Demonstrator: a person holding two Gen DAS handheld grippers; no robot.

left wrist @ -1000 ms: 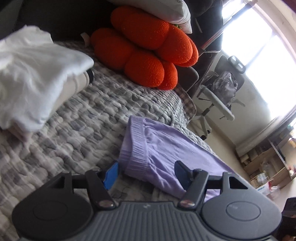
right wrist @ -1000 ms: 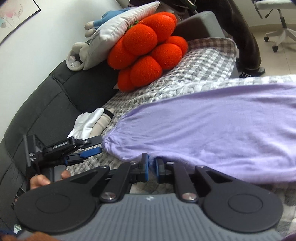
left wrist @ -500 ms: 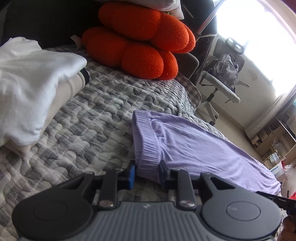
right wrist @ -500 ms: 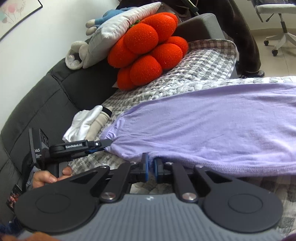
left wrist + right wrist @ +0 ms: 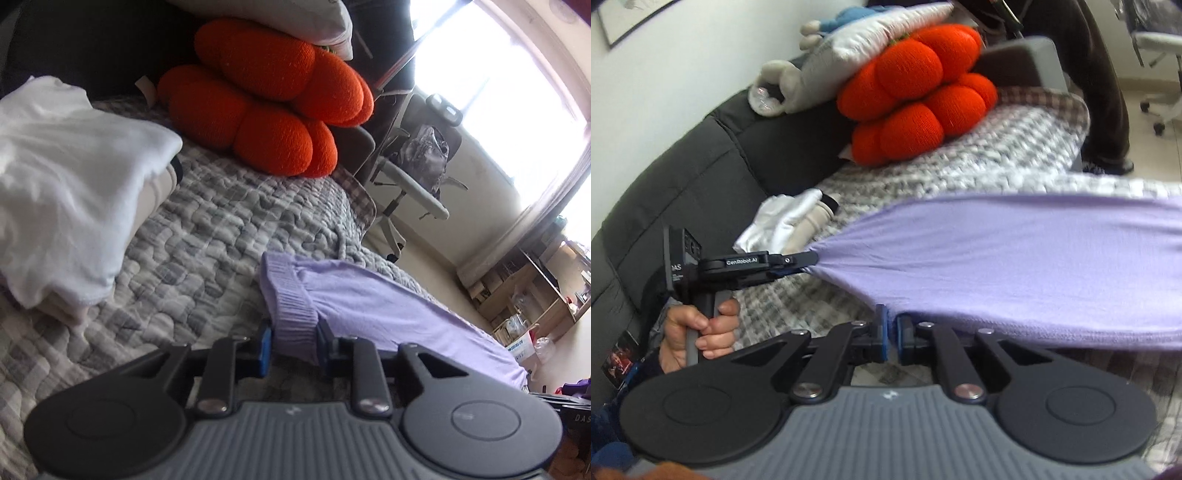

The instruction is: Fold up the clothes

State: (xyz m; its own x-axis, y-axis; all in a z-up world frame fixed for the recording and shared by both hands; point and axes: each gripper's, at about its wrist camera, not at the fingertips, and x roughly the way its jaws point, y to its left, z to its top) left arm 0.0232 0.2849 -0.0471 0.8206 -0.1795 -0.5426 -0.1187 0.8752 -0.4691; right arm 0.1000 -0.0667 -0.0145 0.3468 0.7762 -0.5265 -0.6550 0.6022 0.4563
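Observation:
A lilac garment [image 5: 1015, 258] lies spread over the grey quilted sofa cover [image 5: 979, 155]. My left gripper [image 5: 293, 341] is shut on its ribbed hem corner [image 5: 291, 306]; the right wrist view shows this left gripper [image 5: 798, 262], held by a hand [image 5: 698, 332], pinching the cloth's left tip. My right gripper [image 5: 893, 330] is shut on the near edge of the lilac garment. The cloth is lifted and pulled taut between the two grips. Its far end runs off toward the sofa's edge [image 5: 480, 347].
A folded white garment on a beige one [image 5: 66, 184] sits at the left by the dark sofa back [image 5: 701, 177]. Orange round cushions [image 5: 266, 110] and a white pillow [image 5: 871, 44] are piled at the far end. An office chair [image 5: 417, 173] and shelves stand beyond.
The left gripper went from open around the hem to shut on it. Both grippers then rose, lifting and stretching the lilac garment's near edge off the cover.

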